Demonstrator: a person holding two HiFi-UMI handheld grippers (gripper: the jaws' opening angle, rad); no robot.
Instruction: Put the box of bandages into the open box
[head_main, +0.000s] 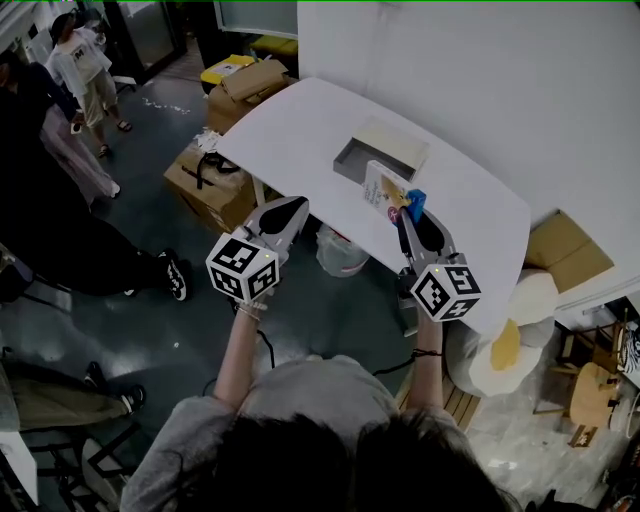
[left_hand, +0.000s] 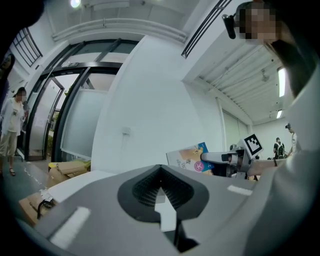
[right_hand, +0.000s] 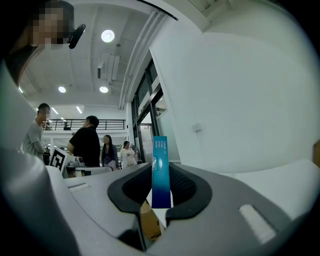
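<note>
Pinching the flat white-and-blue cardboard box of bandages (head_main: 386, 190) by its two broad faces, the right gripper (head_main: 408, 212) carries it on edge in mid-air near the centre of the head view. It hangs just below and right of the shallow grey open box (head_main: 357, 160), not touching it. In the right gripper view only the thin blue edge stands between the ribbed pads, so the grip covers only a small part of the carton. The left gripper (head_main: 292, 212) has its jaws pressed together on nothing and hangs at centre left, off the lower rim of the white round-cornered table (head_main: 300, 125). Risk one: the carton may pivot or slip between the pads, since most of it overhangs the tips. Risk two: a release short of the target would probably drop it near the table's lower rim, from where it could fall among the brown cardboard cartons (head_main: 215, 185) or the white bucket (head_main: 340, 255) on the floor. Risk three: a tilted entry could catch the target's low wall and shove the light tray. Bare tabletop lies to the upper left of the target, whereas the white wall (head_main: 480, 80) bounds the upper right.
</note>
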